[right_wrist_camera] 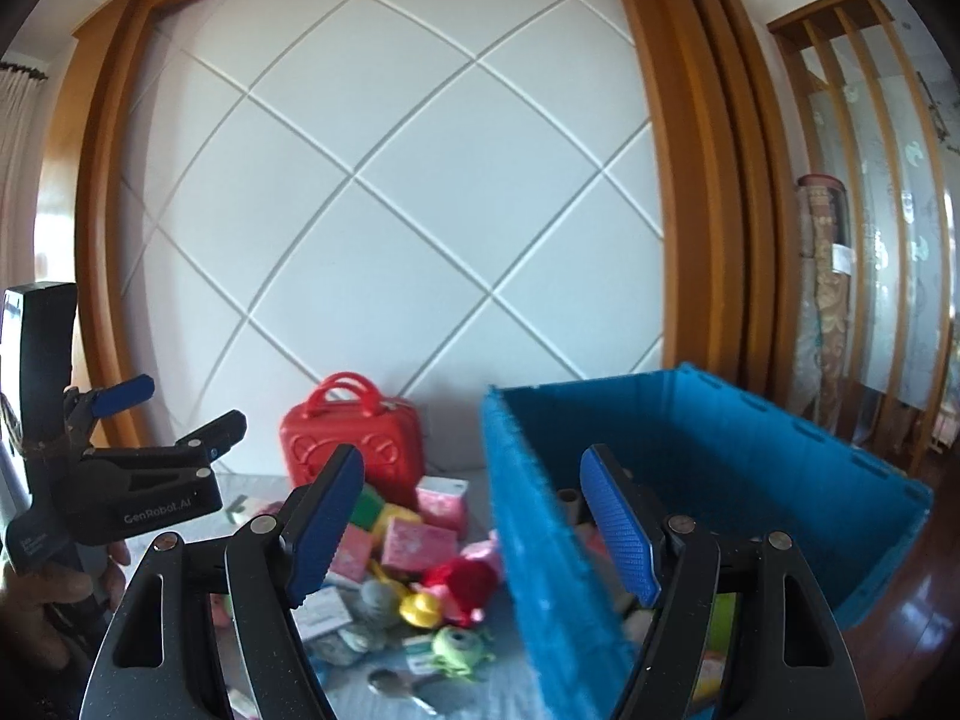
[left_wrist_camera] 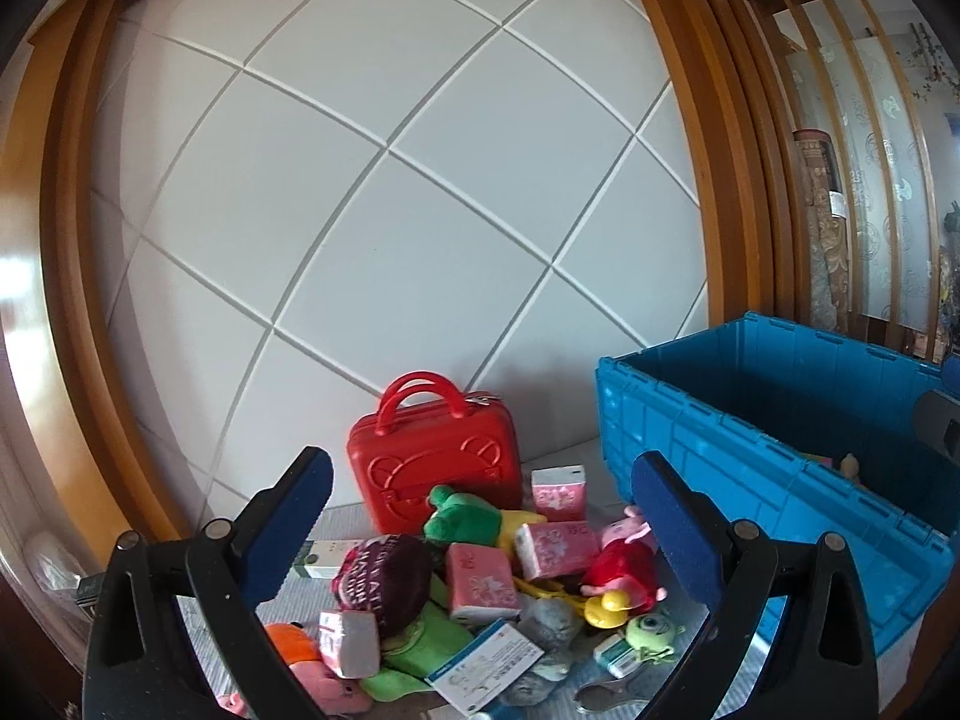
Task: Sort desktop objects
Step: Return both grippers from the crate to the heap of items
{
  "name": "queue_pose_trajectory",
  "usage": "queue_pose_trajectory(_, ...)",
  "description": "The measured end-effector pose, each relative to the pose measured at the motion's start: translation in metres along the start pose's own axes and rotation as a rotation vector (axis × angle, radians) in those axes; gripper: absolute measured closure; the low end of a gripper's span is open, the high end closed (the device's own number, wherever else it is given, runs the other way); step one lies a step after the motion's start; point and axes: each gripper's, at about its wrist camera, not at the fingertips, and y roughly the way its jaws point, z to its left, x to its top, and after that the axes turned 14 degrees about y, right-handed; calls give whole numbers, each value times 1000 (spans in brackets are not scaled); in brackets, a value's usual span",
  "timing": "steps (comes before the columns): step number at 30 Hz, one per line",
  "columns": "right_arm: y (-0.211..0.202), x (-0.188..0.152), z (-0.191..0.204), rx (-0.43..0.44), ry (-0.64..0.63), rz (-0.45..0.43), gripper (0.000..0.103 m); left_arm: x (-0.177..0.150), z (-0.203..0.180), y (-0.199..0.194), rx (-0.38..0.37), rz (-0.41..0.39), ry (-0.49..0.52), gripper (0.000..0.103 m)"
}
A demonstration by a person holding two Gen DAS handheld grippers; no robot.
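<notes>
Both the left hand-held gripper and the right hand-held gripper are held wide open and empty; the toy pile lies on the desk beside the blue crate, so a neighbour could be dragged along

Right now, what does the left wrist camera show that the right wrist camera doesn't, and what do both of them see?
Only the left wrist view shows the maroon beanie and the orange plush at the pile's near left.

Only the right wrist view shows the left tool from outside, open and empty, plus more of the bin's interior.

Both show the red case, blue bin, pink tissue packs and green one-eyed plush.
</notes>
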Motion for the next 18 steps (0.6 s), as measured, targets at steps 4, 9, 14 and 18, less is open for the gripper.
queue_pose_trajectory(4,16,-18,34,30,-5,29,28,-32,51,-3,74,32,3,1)
queue_pose_trajectory(9,45,-44,63,51,-19,89,27,-74,106,-2,181,94,1,1)
queue_pose_trajectory(14,75,-73,71,60,-40,164,27,-124,129,2,226,125,0,1)
queue_pose_trajectory(18,96,-84,60,44,-36,204,27,-157,125,16,175,170,-22,1)
